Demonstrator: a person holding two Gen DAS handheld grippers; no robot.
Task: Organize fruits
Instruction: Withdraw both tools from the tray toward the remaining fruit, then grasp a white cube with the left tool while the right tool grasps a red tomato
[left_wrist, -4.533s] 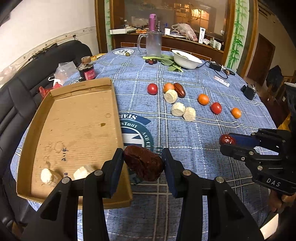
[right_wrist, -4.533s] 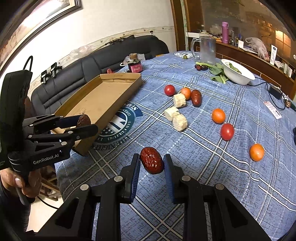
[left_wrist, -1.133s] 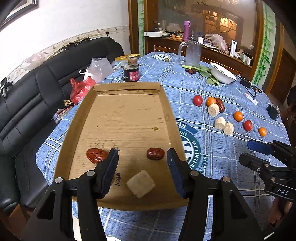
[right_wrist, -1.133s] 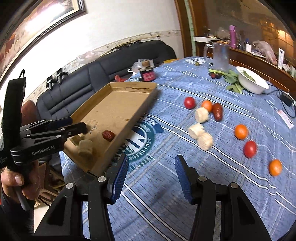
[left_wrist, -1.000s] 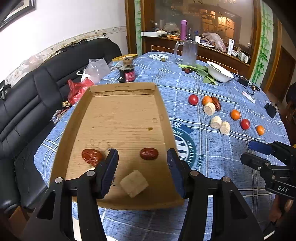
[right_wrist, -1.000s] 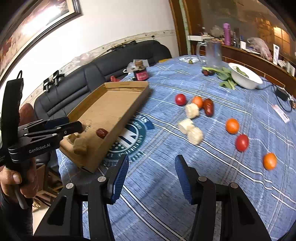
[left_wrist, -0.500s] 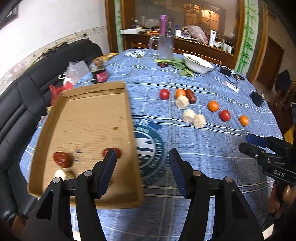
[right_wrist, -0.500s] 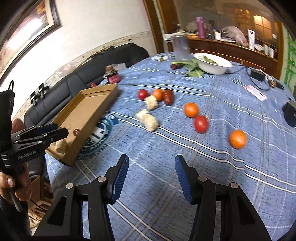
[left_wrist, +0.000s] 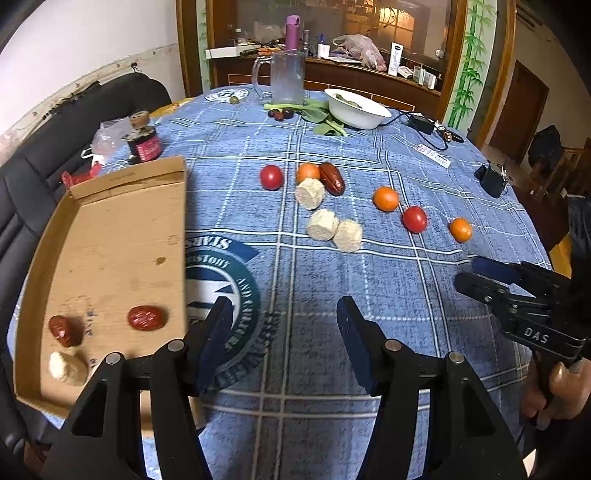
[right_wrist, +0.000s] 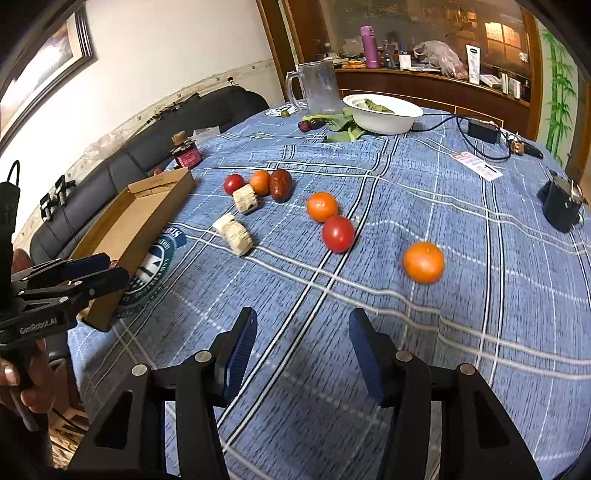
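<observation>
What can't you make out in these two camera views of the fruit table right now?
- Cardboard tray: near end hidden by the left gripper in the left wrist view.
- Tray contents: hidden by its wall in the right wrist view.
- White bowl: contents too small.
- Nearest orange: blurred.

A white bowl (left_wrist: 357, 109) and clear glass pitcher (left_wrist: 286, 76) stand at the far end of a blue plaid tablecloth (left_wrist: 388, 280). A black sofa (left_wrist: 33, 162) lines the wall beyond, near a small dark jar (left_wrist: 144, 144).

Three red dates (left_wrist: 146, 317), three oranges (left_wrist: 386, 198), two tomatoes (left_wrist: 271, 177), four pale corn-like chunks (left_wrist: 322, 229), one cardboard tray (left_wrist: 110, 236)
</observation>
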